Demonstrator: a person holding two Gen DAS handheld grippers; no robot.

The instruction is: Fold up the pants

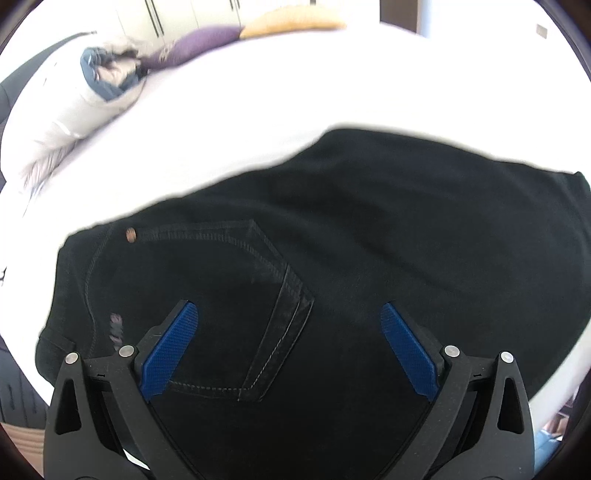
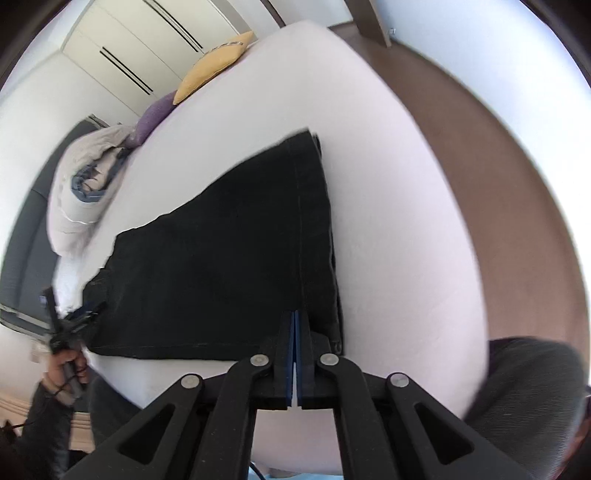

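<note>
Black pants (image 1: 332,258) lie folded on my bed (image 1: 258,110); left tongs (image 1: 290,314) gape above the pocket (image 1: 255,314), right tongs (image 2: 296,314) pinch their edge. Pillows (image 2: 210,66) lie beyond.

Pants (image 1: 369,229) — black, pale stitching. Fingers (image 1: 173,347) — blue, cross-hatched. Bed (image 1: 295,81) white; pillows yellow (image 1: 291,20), purple (image 1: 192,46).

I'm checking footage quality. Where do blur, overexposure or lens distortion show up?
Left wrist view: bedsheet blown out white, pants edge smeared, fisheye bulge. Right wrist view: pants' far corner motion-blurred, floor curved, black fabric detail crushed.
</note>
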